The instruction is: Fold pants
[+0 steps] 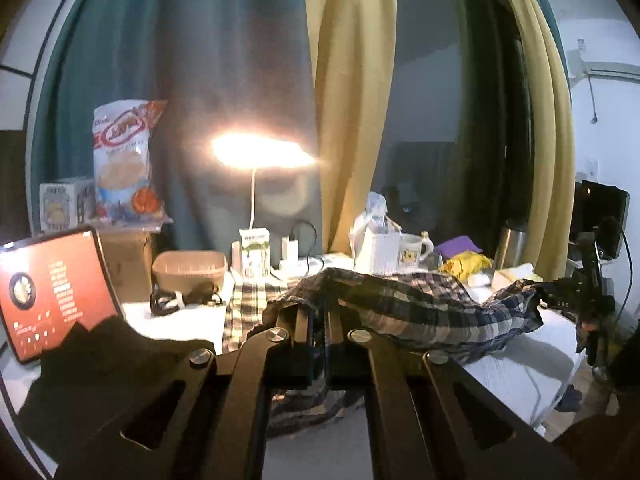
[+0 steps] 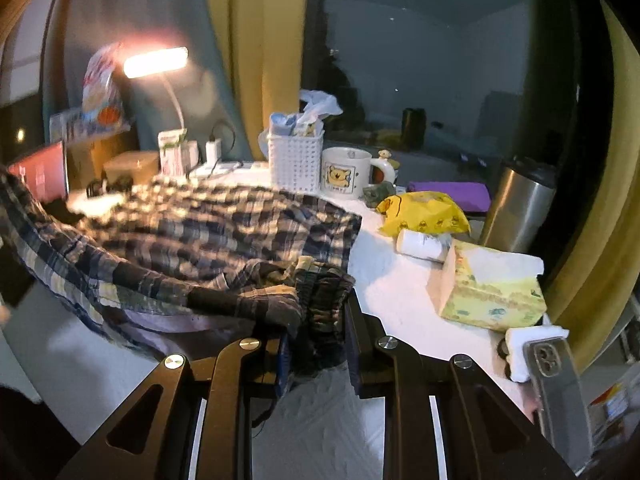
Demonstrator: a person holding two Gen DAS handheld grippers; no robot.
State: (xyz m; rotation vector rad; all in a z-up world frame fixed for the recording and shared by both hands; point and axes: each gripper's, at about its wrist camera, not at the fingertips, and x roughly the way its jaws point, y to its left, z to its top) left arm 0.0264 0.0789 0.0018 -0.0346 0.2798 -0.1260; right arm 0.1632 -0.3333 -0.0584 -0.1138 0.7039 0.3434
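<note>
Jaws of the left gripper (image 1: 318, 320) pressed together, a fold of the plaid pants (image 1: 400, 300) pinched between them; jaws of the right gripper (image 2: 316, 312) stand a little apart, clamped on a bunched edge of the same pants (image 2: 224, 232). No earlier view to compare. One pair of pants: strung between the two grippers, sagging in the middle, part draped on the white table (image 2: 400, 280), part lifted off it. Right gripper also shows in the left wrist view (image 1: 588, 312), at the far end of the cloth. Count on the table: one lit desk lamp (image 1: 260, 152); one mug (image 2: 346, 174) with a yellow bear picture; one white slotted basket (image 2: 295, 160) stuffed with bags; one steel tumbler (image 2: 520, 204); one yellow printed bag (image 2: 424, 208); one tissue box (image 2: 488, 292); one phone (image 2: 556, 384) in a clear case at the right edge; one tan tub (image 1: 190, 270); one small carton (image 1: 254, 252); one red-screened tablet (image 1: 52, 288) propped at left; one snack bag (image 1: 128, 160) on a shelf behind. Writing: snack bag lettering red, blurred, not legible; tablet text too small to read; "D A S" faintly on the right gripper's body in the left wrist view.
</note>
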